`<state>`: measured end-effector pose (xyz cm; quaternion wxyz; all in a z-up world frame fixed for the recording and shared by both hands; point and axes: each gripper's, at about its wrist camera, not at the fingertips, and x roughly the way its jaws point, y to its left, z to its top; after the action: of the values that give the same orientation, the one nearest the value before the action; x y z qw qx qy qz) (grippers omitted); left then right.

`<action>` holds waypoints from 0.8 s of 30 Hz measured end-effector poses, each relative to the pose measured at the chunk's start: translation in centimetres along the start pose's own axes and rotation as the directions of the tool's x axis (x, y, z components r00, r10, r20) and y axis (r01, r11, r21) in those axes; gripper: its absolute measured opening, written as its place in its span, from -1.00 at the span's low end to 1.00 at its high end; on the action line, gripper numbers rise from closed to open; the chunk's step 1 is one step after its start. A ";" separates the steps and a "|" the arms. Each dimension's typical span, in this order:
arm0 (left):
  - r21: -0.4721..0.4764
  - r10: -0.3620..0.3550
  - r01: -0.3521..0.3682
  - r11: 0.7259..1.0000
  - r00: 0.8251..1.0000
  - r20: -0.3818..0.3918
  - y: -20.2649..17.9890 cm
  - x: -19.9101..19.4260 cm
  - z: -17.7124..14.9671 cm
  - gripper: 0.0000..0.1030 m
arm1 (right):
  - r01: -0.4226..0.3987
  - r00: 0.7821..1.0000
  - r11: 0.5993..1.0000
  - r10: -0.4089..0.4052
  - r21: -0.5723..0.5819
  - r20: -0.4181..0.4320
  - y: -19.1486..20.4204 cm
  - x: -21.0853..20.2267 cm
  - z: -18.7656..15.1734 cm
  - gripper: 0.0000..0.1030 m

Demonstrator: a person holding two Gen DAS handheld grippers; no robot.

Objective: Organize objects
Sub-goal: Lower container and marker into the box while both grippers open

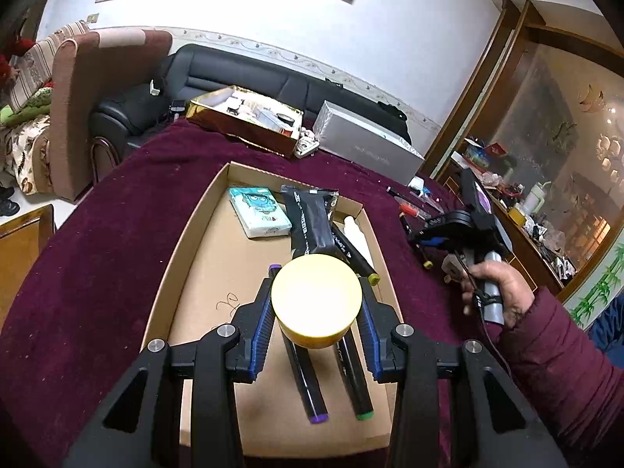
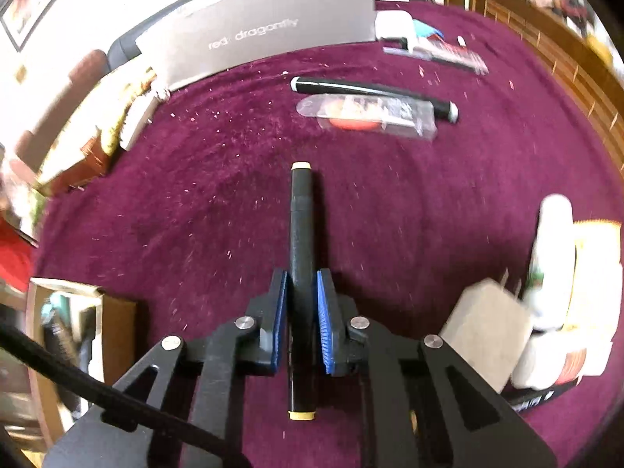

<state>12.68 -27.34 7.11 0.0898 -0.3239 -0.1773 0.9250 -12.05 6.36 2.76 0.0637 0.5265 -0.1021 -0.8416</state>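
The left gripper point(image 1: 316, 304) is clamped on a round yellow jar point(image 1: 316, 299), its blue pads pressing the jar's sides, and holds it above a shallow cardboard tray point(image 1: 187, 257) that sits on a dark red velvet cloth point(image 1: 97, 273). Inside the tray, directly under the jar, lie two black markers, one with a purple cap point(image 1: 308, 382) and one with a green cap point(image 1: 353, 378). Farther back in the tray are a teal-and-white tissue pack point(image 1: 259, 212), a black foil pouch point(image 1: 312, 222), a third marker with a yellowish cap point(image 1: 357, 253) and a white tube point(image 1: 357, 234) against the tray's far right wall.

The right gripper point(image 2: 302, 300) is outside the tray, to its right, pointing steeply down at the cloth. Its jaws are pressed tight on a black marker with cream caps point(image 2: 301, 234), which runs lengthwise between the blue pads and sticks out past them at both ends. Beyond this marker, farther from the tray, lie a black pen point(image 2: 370, 91) and a clear packet point(image 2: 366, 115) just beside it. A grey box point(image 2: 253, 31) stands at the far edge of the cloth. A hand point(image 1: 495, 284) in a dark red sleeve grips the right tool's handle.
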 end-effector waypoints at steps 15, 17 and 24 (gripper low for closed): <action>0.076 0.121 -0.124 0.989 0.992 0.045 -2.1 -2.0 1.0 -0.33 | -0.432 0.902 0.901 0.430 0.047 0.036 0.0 -8.5 -5.4 -0.75; 0.089 0.159 -0.161 0.983 0.987 0.031 -1.8 -1.2 1.6 -0.33 | -0.473 0.881 0.881 0.472 0.012 0.021 1.6 -9.3 -6.2 -0.75; 0.137 0.261 -0.249 0.959 0.963 -0.073 0.2 4.1 2.2 -0.33 | -0.577 0.815 0.815 0.568 -0.059 -0.119 8.5 -8.3 -10.4 -0.74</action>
<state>8.13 -27.01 6.33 -0.0019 -0.3791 -0.0707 0.9227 0.91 -1.18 7.63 0.3430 0.5077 -0.2134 -0.7609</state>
